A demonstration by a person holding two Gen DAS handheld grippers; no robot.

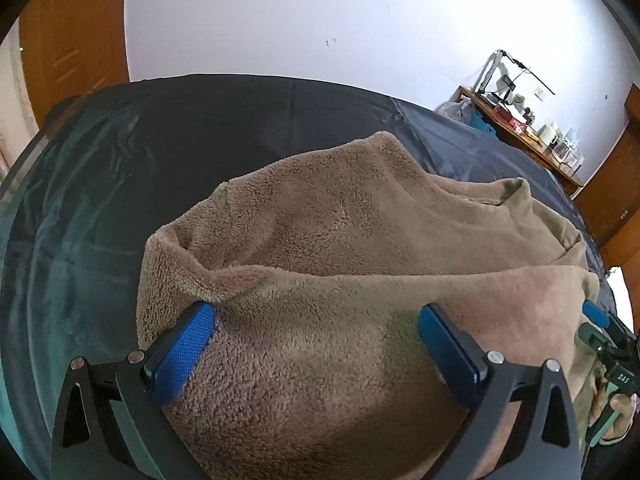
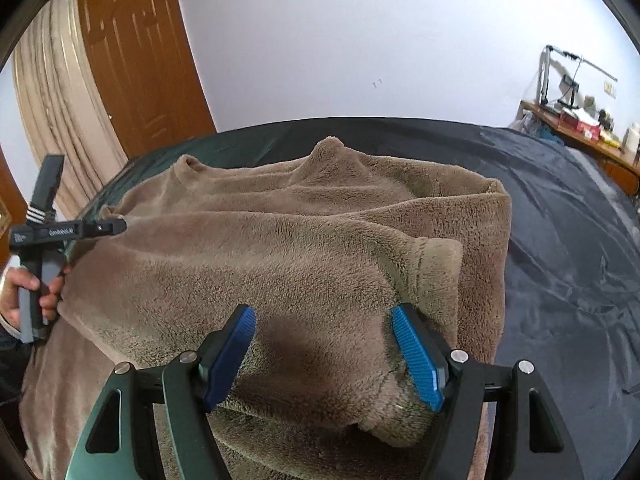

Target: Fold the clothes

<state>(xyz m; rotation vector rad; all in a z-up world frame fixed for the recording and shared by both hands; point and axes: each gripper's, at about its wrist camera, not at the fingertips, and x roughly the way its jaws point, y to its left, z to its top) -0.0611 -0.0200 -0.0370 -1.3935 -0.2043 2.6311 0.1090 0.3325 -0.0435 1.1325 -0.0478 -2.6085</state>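
A brown fleece garment (image 1: 320, 240) lies folded and rumpled on a dark sheet (image 1: 180, 140). In the left wrist view my left gripper (image 1: 316, 310) stands open wide just over the near fold, and its blue pads (image 1: 182, 352) press on nothing. My right gripper (image 1: 596, 314) shows at that view's right edge. In the right wrist view the right gripper (image 2: 324, 314) is open over the garment (image 2: 280, 232), with thick fleece lying between and below its fingers. A sleeve cuff (image 2: 440, 256) rests just beyond the right finger. At the left a hand (image 2: 32, 292) holds the left gripper (image 2: 100, 226) at the garment's left edge.
The dark sheet (image 2: 560, 240) stretches on to the right of the garment. A wooden door (image 2: 136, 52) and a beige curtain (image 2: 52, 100) stand behind on the left. A cluttered wooden desk (image 2: 580, 128) is at the far right by the white wall.
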